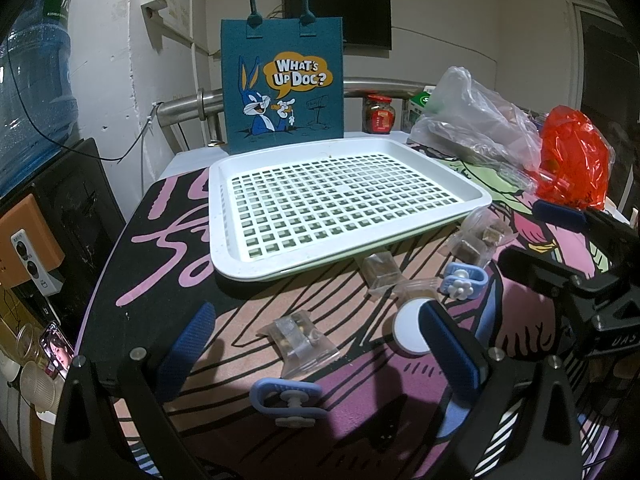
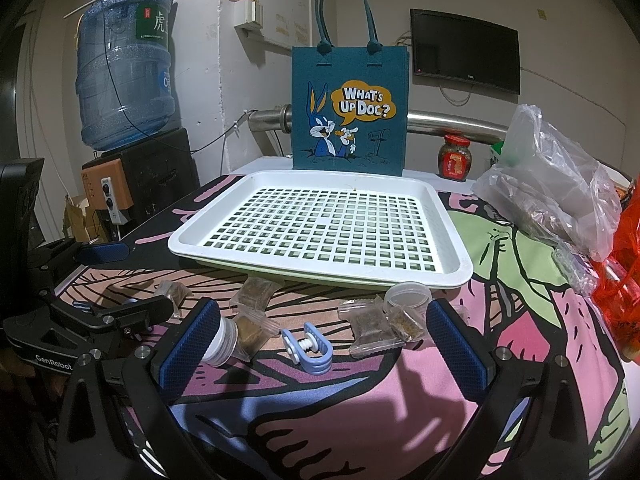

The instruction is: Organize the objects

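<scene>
Left wrist cam: my left gripper (image 1: 316, 344) sits low over the cartoon-print mat (image 1: 360, 412), jaws wide apart, nothing between the pads. A clear packet (image 1: 298, 340) lies between the fingers' lines, blue clip (image 1: 286, 400) just nearer. White disc (image 1: 410, 330) partly behind the right finger. White grid tray (image 1: 340, 204) beyond, teal tote bag (image 1: 282, 80) upright behind it. Right gripper (image 1: 568, 248) at frame right.

Clear sachets (image 2: 370, 326), blue clips (image 2: 308, 346) and a white cap (image 2: 220, 340) lie scattered before the empty white slotted tray (image 2: 320, 224).
</scene>
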`<action>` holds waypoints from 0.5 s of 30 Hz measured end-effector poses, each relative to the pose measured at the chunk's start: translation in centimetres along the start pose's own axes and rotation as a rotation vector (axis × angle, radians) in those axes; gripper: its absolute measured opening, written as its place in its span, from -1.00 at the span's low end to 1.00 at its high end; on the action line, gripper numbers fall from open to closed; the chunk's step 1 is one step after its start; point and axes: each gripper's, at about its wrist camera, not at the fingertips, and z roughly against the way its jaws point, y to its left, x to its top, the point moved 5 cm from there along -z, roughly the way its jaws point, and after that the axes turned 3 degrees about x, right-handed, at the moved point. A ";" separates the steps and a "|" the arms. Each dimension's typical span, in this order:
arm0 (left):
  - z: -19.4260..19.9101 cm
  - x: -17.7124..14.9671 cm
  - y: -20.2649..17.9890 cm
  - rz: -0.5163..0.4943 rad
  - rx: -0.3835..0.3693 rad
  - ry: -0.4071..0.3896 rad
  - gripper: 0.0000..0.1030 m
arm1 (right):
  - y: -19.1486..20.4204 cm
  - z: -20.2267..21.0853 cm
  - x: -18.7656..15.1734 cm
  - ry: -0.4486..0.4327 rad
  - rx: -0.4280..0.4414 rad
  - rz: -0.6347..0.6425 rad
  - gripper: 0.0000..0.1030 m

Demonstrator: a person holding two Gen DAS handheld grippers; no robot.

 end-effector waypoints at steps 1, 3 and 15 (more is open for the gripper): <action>0.0 0.0 0.0 0.000 0.000 0.000 1.00 | 0.0 0.0 0.0 0.000 -0.001 -0.001 1.00; 0.0 0.0 0.0 0.000 0.000 0.001 1.00 | 0.0 0.0 0.0 -0.002 -0.001 0.000 1.00; -0.1 0.0 -0.2 -0.002 0.000 0.001 1.00 | 0.0 0.0 0.0 -0.001 0.000 0.000 1.00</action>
